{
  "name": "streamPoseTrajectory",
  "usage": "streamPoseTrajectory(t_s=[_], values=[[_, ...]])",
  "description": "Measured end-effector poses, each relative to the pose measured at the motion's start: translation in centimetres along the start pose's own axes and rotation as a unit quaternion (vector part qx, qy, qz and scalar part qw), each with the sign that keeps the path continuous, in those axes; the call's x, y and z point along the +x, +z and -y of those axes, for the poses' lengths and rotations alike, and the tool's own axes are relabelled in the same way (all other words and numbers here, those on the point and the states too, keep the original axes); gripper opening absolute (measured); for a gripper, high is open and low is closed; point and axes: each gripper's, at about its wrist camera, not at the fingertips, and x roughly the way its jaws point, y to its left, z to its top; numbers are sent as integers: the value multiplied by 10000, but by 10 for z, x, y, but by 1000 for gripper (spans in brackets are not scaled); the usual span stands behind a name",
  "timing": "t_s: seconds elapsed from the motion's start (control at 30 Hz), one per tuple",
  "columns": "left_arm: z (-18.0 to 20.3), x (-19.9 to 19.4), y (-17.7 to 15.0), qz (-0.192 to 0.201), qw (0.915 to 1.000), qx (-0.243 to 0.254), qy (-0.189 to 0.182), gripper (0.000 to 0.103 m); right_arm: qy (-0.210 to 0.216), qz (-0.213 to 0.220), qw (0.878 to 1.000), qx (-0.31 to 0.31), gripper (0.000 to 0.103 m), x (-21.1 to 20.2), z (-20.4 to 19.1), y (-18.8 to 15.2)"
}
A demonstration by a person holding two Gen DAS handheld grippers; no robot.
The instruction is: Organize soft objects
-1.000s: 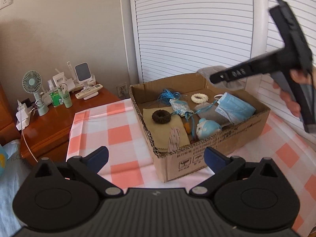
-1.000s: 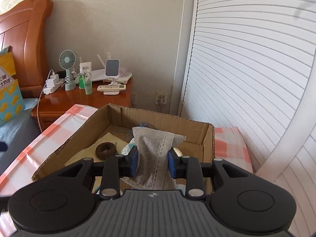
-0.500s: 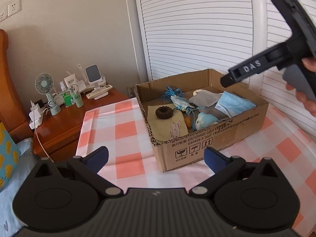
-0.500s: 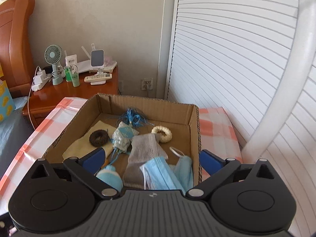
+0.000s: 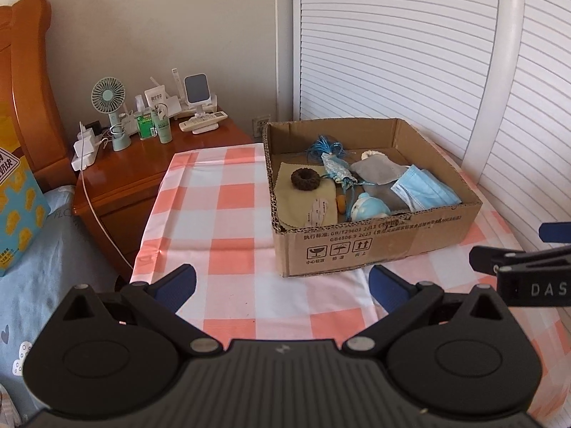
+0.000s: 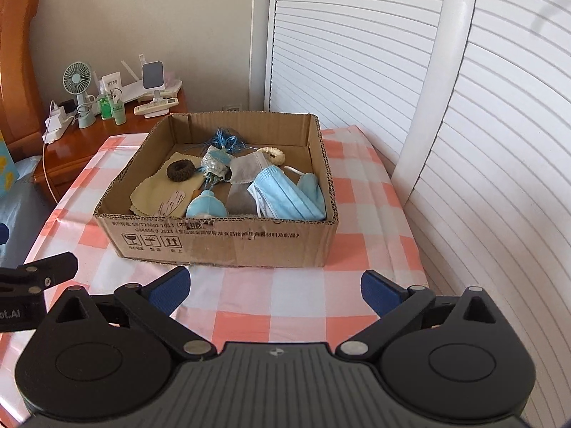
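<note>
A cardboard box (image 5: 374, 246) (image 6: 221, 240) stands on the checked tablecloth. It holds soft things: a grey lace pouch (image 5: 378, 171) (image 6: 246, 167), blue face masks (image 5: 424, 189) (image 6: 285, 196), a brown scrunchie (image 5: 305, 179) (image 6: 181, 171), a yellow cloth (image 5: 303, 203) (image 6: 153, 192), a blue plush (image 5: 367, 207) (image 6: 205, 207), a blue tassel (image 5: 324, 148) (image 6: 225, 141) and a cream ring (image 6: 273, 153). My left gripper (image 5: 282, 285) is open and empty, in front of the box. My right gripper (image 6: 274, 287) is open and empty, also in front of the box.
A wooden nightstand (image 5: 150, 164) (image 6: 67, 149) at the left carries a small fan (image 5: 109, 98), bottles, a remote and chargers. White louvred doors (image 5: 392, 35) stand behind the box. A bed with blue bedding (image 5: 43, 267) lies at the left.
My right gripper let go of the grey lace pouch, which now lies in the box, and opened wide. Both grippers drew back from the box and lower.
</note>
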Motion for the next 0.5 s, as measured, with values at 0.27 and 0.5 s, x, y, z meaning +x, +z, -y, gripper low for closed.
streamPoseTrajectory(t_s=[0.27, 0.5], values=[[8, -2, 0, -10, 10000, 86, -4, 102, 51, 38, 9999, 125, 103, -10, 1, -6], [8, -2, 1, -6, 10000, 79, 10, 102, 25, 72, 9999, 128, 103, -11, 2, -6]])
